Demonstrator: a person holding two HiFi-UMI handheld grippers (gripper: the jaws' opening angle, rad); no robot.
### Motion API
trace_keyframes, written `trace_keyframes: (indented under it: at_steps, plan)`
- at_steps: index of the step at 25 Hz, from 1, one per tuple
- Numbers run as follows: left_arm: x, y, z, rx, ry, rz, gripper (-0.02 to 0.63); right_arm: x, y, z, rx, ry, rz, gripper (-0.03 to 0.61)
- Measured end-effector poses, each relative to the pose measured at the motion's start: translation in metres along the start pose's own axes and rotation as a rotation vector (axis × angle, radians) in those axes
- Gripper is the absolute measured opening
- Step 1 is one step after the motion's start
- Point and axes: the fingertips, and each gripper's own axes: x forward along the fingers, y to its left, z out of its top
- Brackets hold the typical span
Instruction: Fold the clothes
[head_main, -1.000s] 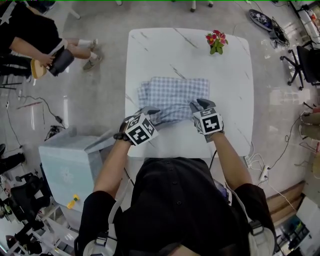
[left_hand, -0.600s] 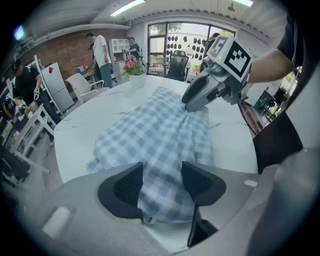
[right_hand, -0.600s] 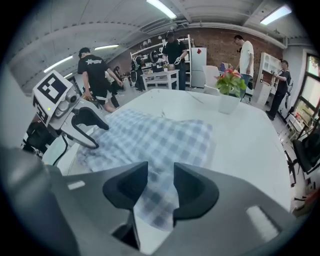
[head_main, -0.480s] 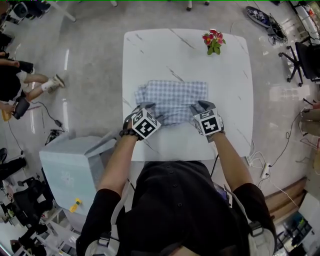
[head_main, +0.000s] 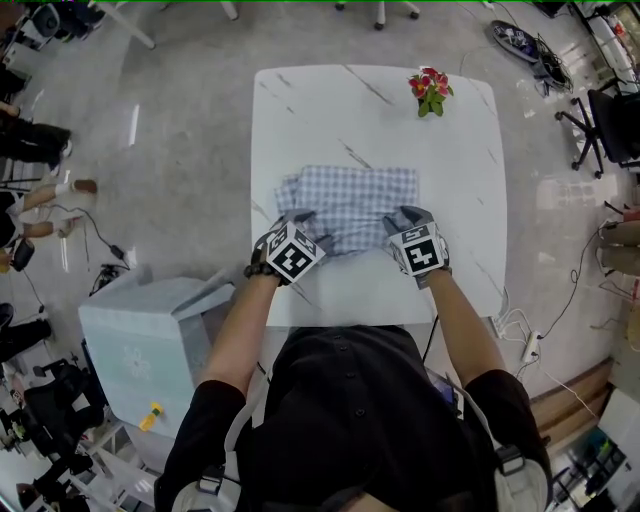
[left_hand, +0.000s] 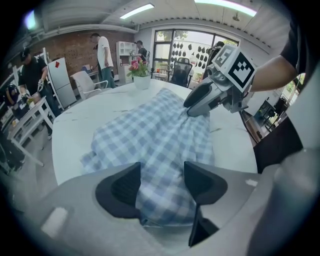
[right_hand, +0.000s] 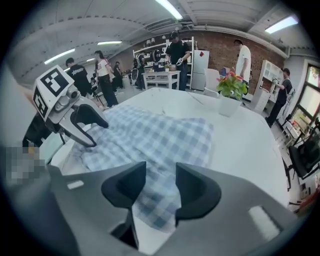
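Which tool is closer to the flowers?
Right. The right tool is at the checked cloth's near edge, on the flowers' side; the left tool is at the same edge, farther across. Both tools' jaws have just been opening, cloth between them.

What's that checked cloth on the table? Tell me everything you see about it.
It is a blue-and-white checked garment of soft, thin fabric, folded into a rough rectangle with rumpled layers. It lies flat on the white marble-look table. Its near edge lies between the jaws of the left gripper and the right gripper, which have just been opening and do not pinch it.
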Motion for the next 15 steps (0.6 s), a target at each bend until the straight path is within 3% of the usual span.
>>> trace_keyframes:
  at_steps: [2, 7, 10, 15]
  plan:
    - [-0.009, -0.002, 0.004, -0.010, -0.033, -0.002, 0.287, -0.010, -0.001, 0.003, 0.035, -0.037, -0.004, 0.210]
    - [-0.044, 0.002, 0.031, -0.046, -0.176, 0.016, 0.263, -0.049, 0.001, 0.026, 0.147, -0.195, -0.014, 0.209]
    - [-0.068, -0.006, 0.050, -0.123, -0.281, 0.017, 0.208, -0.076, 0.007, 0.039, 0.190, -0.304, -0.006, 0.189]
    - [-0.107, -0.017, 0.078, -0.238, -0.452, 0.101, 0.068, -0.122, 0.011, 0.053, 0.182, -0.441, 0.014, 0.137]
